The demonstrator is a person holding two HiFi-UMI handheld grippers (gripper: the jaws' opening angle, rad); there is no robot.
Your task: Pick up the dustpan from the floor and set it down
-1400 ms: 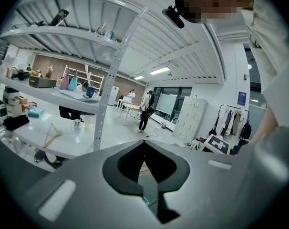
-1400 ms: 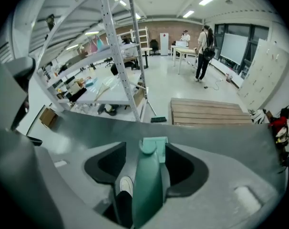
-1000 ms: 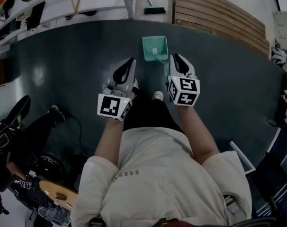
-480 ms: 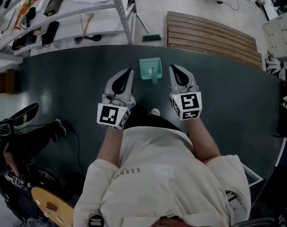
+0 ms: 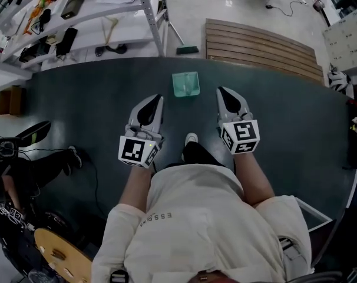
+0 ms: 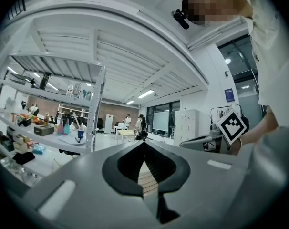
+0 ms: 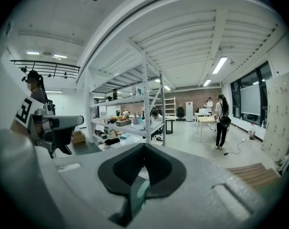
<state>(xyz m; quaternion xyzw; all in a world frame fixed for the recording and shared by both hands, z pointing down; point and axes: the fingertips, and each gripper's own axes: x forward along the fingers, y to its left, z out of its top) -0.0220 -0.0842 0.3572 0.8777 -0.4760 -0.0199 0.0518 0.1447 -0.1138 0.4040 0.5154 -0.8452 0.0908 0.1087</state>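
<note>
Short of the dustpan (image 5: 185, 84), on the person's side of it, both tongs are held above the dark floor (image 5: 78, 99) in the head view. The left tongs (image 5: 157, 100) are to the dustpan's left and the right tongs (image 5: 223, 94) to its right, both well clear of it. The teal dustpan lies on the floor by itself with nothing touching it. A white shoe (image 5: 191, 138) stands nearer the person than the dustpan, between the two tongs. Straight beyond the dustpan a small green brush head (image 5: 187, 50) lies at the floor's edge. A slatted wooden panel (image 5: 261, 47) is beyond it to the right, and a white shelf rack (image 5: 78, 16) loaded with small things is beyond it to the left.

In the left gripper view the left tongs are closed tip to tip and grip nothing. Wooden slats show through the thin slit below the tips. The marker cube (image 6: 232, 124) of the right tongs sits at the right edge, and the shelf rack stands to the left.

In the right gripper view the right tongs are likewise pressed together and empty. A teal strip of the dustpan shows through the slit under the tips, so it lies low ahead of them. The shelf rack rises beyond the tips, and two people (image 7: 221, 120) stand far off to the right.
</note>
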